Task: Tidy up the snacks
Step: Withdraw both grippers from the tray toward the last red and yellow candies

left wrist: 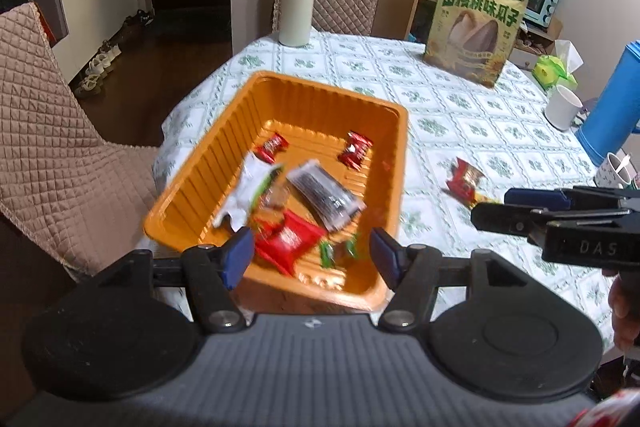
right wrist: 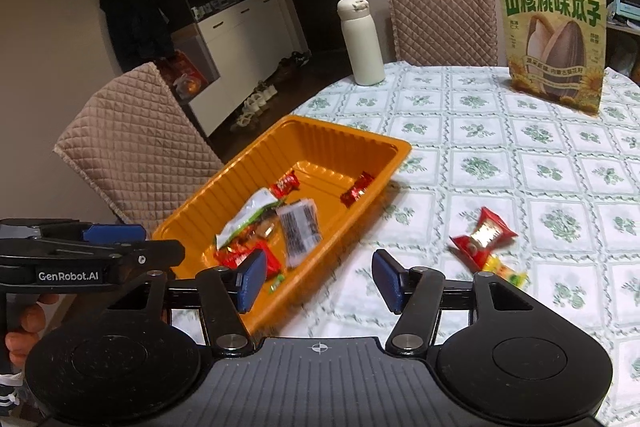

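An orange plastic tray [left wrist: 394, 155] [right wrist: 248, 167] sits on the table's left part and holds several small snack packets: red ones [left wrist: 354, 149] [right wrist: 285, 183], a white-green one [left wrist: 250, 189] and a clear dark one [left wrist: 326, 197] [right wrist: 300, 229]. A red snack packet [left wrist: 464, 181] [right wrist: 486, 233] and a yellow one [right wrist: 505, 271] lie on the tablecloth right of the tray. My left gripper [left wrist: 314, 257] is open and empty above the tray's near end. My right gripper [right wrist: 318, 281] is open and empty over the tray's near right rim, left of the loose packets.
A large sunflower-seed bag [left wrist: 474, 31] [right wrist: 554, 39] stands at the back right. A white bottle [left wrist: 296, 3] [right wrist: 360, 41] stands at the back. A white cup [left wrist: 563, 107], a blue jug [left wrist: 612, 103] and a tissue box [left wrist: 554, 71] are at the right. Quilted chairs [left wrist: 44, 131] surround the table.
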Tool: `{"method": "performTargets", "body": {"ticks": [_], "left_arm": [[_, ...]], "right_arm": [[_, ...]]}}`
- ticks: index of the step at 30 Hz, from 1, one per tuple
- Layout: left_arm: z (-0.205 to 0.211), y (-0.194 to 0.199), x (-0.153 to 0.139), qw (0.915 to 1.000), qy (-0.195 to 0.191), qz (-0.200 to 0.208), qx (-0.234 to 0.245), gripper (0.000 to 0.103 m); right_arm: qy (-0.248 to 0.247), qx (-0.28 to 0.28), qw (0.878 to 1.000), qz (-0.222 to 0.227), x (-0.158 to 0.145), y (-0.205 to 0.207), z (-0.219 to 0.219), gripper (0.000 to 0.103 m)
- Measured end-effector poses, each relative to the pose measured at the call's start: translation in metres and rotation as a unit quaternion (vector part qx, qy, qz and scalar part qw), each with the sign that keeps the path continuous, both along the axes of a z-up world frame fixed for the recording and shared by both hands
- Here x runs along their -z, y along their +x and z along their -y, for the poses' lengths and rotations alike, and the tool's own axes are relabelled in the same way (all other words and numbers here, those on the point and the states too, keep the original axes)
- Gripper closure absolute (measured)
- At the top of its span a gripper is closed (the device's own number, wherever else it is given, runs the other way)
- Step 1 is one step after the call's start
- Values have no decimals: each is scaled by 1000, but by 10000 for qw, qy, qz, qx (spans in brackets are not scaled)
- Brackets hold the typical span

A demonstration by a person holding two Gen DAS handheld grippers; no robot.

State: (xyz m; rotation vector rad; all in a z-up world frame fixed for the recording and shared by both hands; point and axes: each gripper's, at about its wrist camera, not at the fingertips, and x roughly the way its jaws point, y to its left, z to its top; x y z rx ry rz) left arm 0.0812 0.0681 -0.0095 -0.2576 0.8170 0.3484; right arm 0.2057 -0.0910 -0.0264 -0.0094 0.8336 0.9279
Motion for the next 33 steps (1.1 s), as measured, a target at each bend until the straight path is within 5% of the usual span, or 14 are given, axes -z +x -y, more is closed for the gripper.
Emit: {"method": "performTargets", "body": {"ticks": [33], "left_arm": [[137, 49, 42, 9989, -274, -340, 186, 42]], "right_arm": [[-744, -50, 9971, -138, 50, 40, 143, 43]]}}
